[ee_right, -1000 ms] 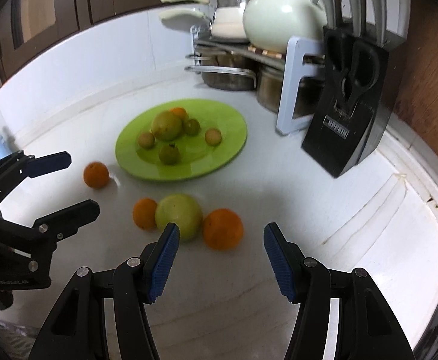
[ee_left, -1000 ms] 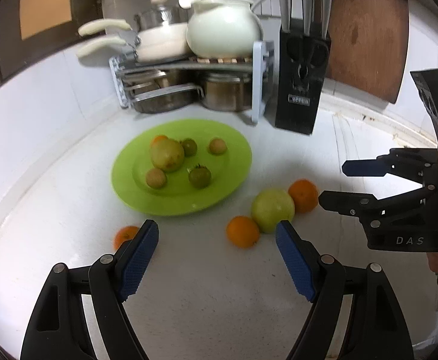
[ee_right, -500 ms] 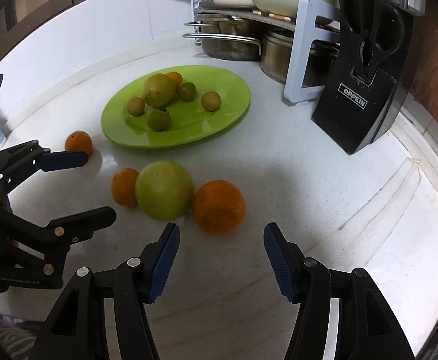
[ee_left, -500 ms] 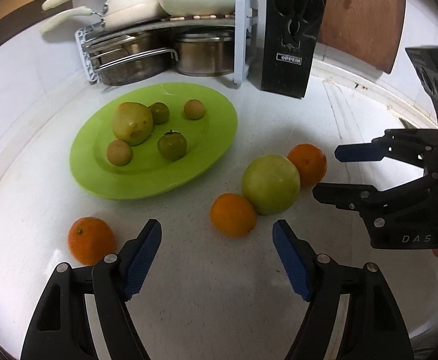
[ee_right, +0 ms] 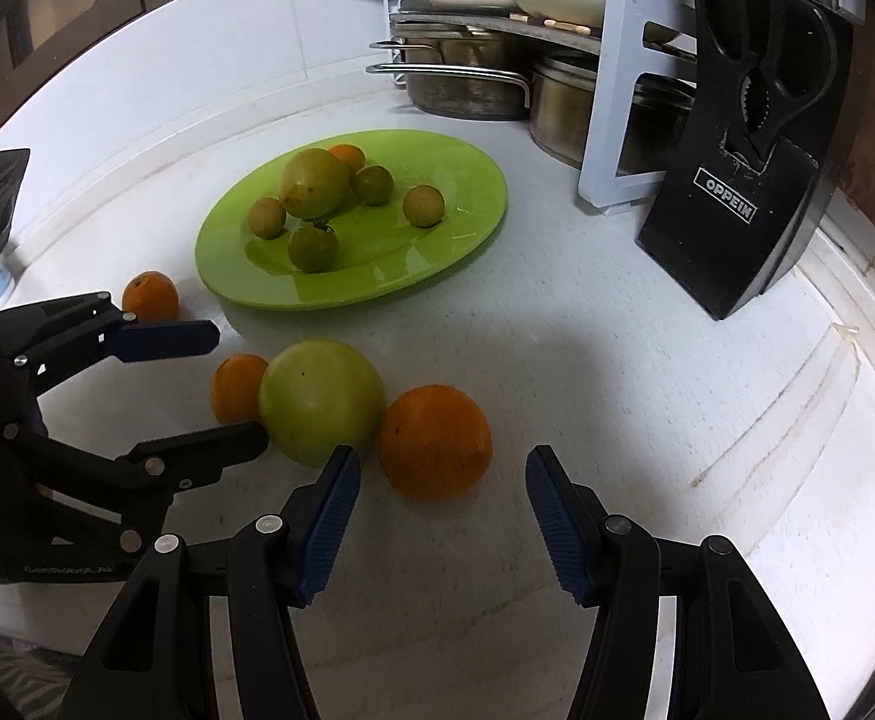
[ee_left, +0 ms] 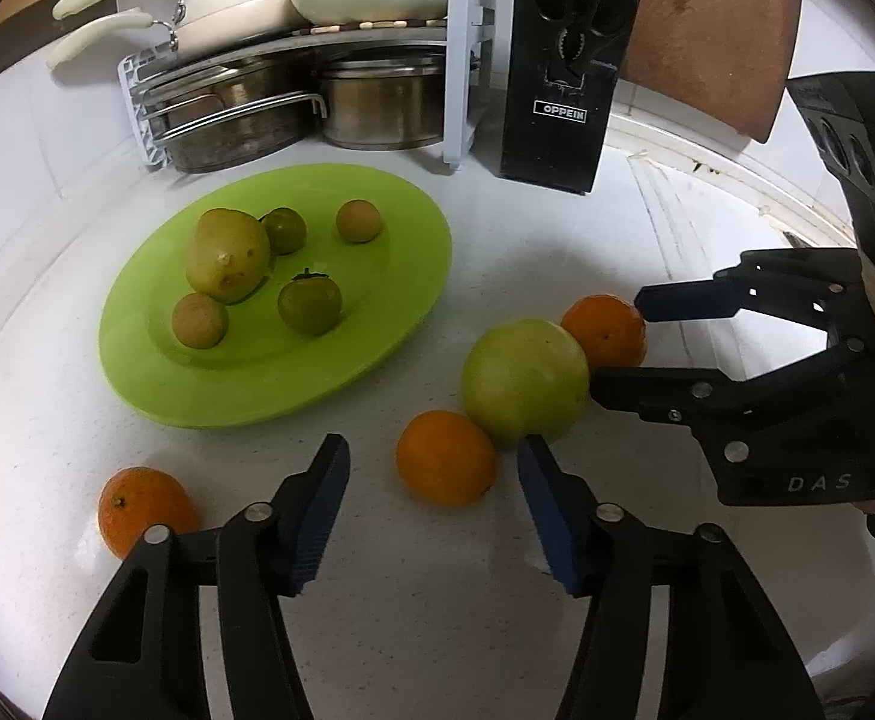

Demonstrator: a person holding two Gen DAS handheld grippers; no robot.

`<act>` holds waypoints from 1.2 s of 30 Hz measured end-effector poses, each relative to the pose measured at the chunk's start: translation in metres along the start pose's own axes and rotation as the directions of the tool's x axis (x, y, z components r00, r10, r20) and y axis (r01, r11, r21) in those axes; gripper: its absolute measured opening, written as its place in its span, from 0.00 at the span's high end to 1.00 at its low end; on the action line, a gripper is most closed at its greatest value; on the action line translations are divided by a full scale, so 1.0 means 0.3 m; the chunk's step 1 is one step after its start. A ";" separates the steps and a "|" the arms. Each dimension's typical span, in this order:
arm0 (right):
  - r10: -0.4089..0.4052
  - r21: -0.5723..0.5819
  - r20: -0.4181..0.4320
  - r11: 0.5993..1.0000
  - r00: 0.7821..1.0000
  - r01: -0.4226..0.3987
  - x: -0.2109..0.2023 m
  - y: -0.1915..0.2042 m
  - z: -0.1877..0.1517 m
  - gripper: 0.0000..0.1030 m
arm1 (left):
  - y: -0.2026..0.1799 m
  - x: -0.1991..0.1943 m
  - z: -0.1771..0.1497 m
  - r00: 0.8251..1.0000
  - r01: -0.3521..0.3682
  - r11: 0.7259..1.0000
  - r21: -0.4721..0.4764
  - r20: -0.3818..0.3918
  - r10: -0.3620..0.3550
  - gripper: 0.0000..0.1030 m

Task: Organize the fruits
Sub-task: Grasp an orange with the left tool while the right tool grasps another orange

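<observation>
A lime green plate (ee_left: pixel 413 276) (ee_right: pixel 473 222) holds several green and brownish fruits. On the white counter lie a big green fruit (ee_left: pixel 524 381) (ee_right: pixel 320 399), a small orange (ee_left: pixel 446 457) (ee_right: pixel 236 387) on one side of it, a larger orange (ee_left: pixel 605 330) (ee_right: pixel 434 441) on the other, and a third orange (ee_left: pixel 143 510) (ee_right: pixel 149 295) apart to the left. My left gripper (ee_left: pixel 431 510) (ee_right: pixel 230 387) is open with the small orange between its fingers. My right gripper (ee_right: pixel 440 510) (ee_left: pixel 623 339) is open around the larger orange.
A dish rack (ee_left: pixel 455 84) with steel pots and white cookware stands behind the plate. A black knife block (ee_left: pixel 563 72) (ee_right: pixel 749 150) stands to its right. A brown board (ee_left: pixel 713 30) leans on the back wall.
Both grippers have moved forward and down toward the fruit cluster. The left one now brackets the small orange, the right one the larger orange. No fruit has moved.
</observation>
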State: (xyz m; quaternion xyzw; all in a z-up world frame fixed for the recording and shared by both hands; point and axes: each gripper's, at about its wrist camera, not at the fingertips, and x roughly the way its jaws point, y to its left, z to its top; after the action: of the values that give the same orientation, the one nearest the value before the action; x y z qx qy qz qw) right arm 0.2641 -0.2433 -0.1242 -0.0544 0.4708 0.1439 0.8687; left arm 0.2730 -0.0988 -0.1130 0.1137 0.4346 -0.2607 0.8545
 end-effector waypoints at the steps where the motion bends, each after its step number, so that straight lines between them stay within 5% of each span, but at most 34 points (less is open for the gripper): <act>1: 0.000 -0.003 0.002 1.000 1.000 0.000 0.000 0.001 0.001 0.44 | 0.000 0.001 0.001 1.000 0.011 1.000 -0.001 0.000 -0.011 0.50; 12: 0.022 -0.008 -0.028 1.000 0.999 -0.022 0.028 0.004 0.002 0.59 | -0.004 0.009 0.000 0.999 0.038 0.999 0.000 -0.002 -0.038 0.64; 36: -0.012 0.047 0.054 0.999 0.998 0.009 -0.076 0.009 -0.002 0.60 | -0.002 -0.100 0.002 0.996 -0.009 0.998 -0.057 0.087 0.014 0.66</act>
State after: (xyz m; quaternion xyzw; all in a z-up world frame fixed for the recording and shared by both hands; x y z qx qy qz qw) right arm 0.2511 -0.2454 -0.1053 -0.0327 0.4498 0.1297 0.8831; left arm 0.2586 -0.0893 -0.0886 0.0804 0.4036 -0.2482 0.8770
